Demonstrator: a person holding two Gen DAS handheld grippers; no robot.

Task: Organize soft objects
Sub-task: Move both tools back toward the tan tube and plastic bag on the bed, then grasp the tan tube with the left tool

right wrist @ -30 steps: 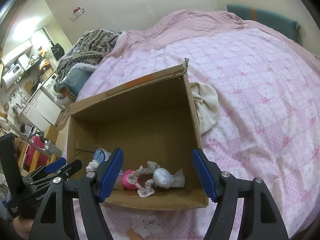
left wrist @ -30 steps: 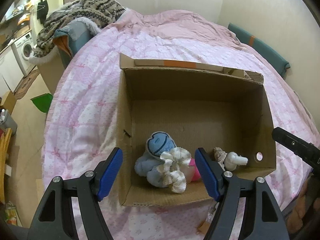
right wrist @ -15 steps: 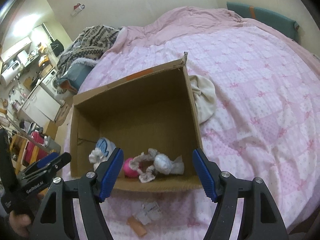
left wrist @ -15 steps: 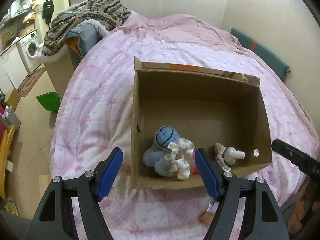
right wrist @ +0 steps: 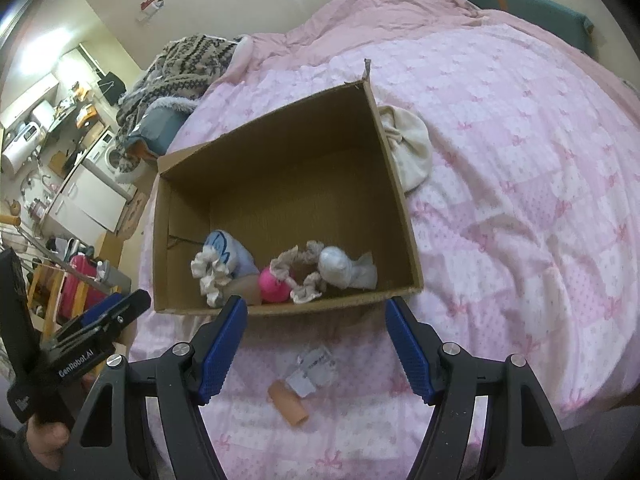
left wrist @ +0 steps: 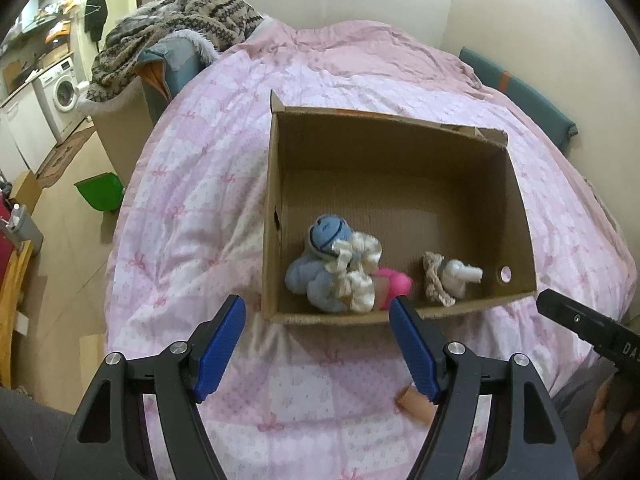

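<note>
An open cardboard box [left wrist: 516,184] [right wrist: 400,200] sits on the pink bed. Along its near wall lie a blue plush toy [left wrist: 320,240] [right wrist: 228,252], a cream scrunchie [left wrist: 356,276] [right wrist: 210,276], a pink ball [left wrist: 394,286] [right wrist: 272,286], a beige scrunchie [left wrist: 434,284] [right wrist: 304,276] and a white soft bundle [left wrist: 460,276] [right wrist: 344,268]. My left gripper [left wrist: 316,344] is open and empty, held above the bedspread just short of the box. My right gripper [right wrist: 316,344] is open and empty, also short of the box.
A small tan tube [right wrist: 288,402] [left wrist: 416,402] and a crumpled paper tag [right wrist: 314,368] lie on the bedspread near me. A cream cloth [right wrist: 408,148] lies beside the box's right wall. A chair with knitted blankets [left wrist: 172,40] stands left of the bed; a green bin [left wrist: 100,192] is on the floor.
Both grippers have pulled back toward me and away from the box, which now looks smaller and farther. The toys in the box have not moved. Both grippers stayed open.
</note>
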